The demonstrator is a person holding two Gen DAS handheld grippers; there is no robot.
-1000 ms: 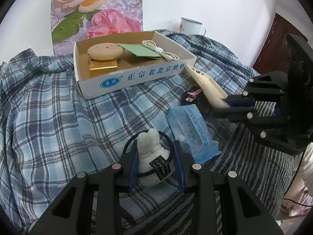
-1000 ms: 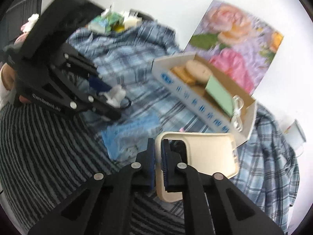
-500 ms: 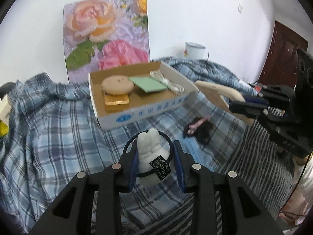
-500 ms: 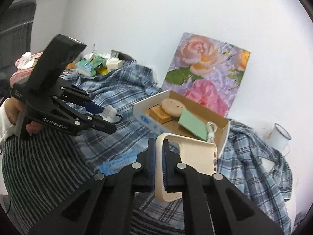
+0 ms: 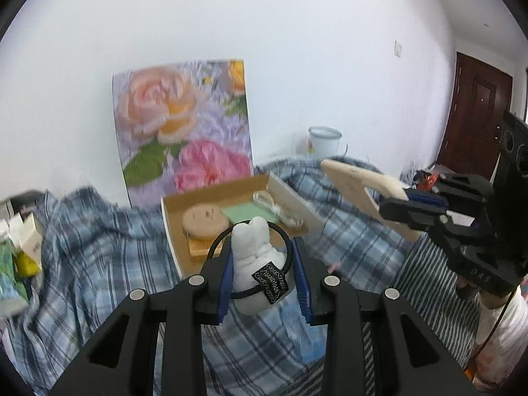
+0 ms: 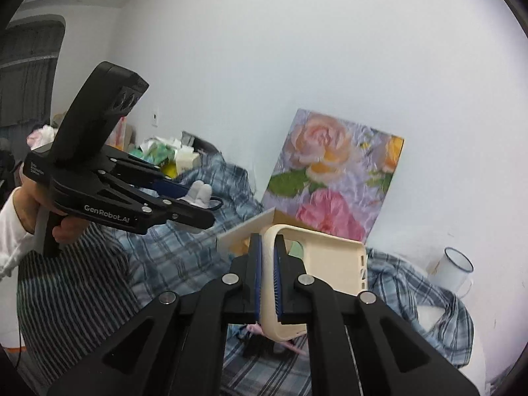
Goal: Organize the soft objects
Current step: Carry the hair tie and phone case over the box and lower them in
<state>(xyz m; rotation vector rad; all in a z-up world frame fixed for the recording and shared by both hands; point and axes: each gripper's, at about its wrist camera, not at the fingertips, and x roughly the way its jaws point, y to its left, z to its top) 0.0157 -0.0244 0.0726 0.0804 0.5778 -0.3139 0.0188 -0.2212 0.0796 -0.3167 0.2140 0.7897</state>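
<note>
Both grippers have risen since a second ago, so the plaid bedding has dropped lower in each view and more white wall shows. At the bottom of the left wrist view, the left gripper point(image 5: 262, 265) pinches a small white plush rabbit hair tie point(image 5: 254, 257) between its blue pads; the toy stands upright, its black elastic loop ringing it and a black tag hanging at its front. It is held in the air in front of the open cardboard box point(image 5: 237, 217), which lies on the blue plaid cloth point(image 5: 99, 247). Inside the box are a round tan puff point(image 5: 204, 218), a green card point(image 5: 246, 213) and a coiled white cable point(image 5: 277, 206). A rose painting point(image 5: 184, 125) leans against the wall behind the box, with a white enamel mug point(image 5: 323, 142) to its right. On the right of this view the right gripper point(image 5: 396, 203) holds a cream phone case point(image 5: 359, 181), tilted, above the bedding. From the right wrist view, the right gripper point(image 6: 268, 264) has its pads pressed nearly together on one edge of the phone case point(image 6: 330, 264), which juts out to the right. The left gripper point(image 6: 194, 209) appears at left with the rabbit hair tie point(image 6: 199, 193) at its tips, gripped by a hand point(image 6: 62, 227) with a white sleeve, above a dark striped cloth point(image 6: 66, 290).
</note>
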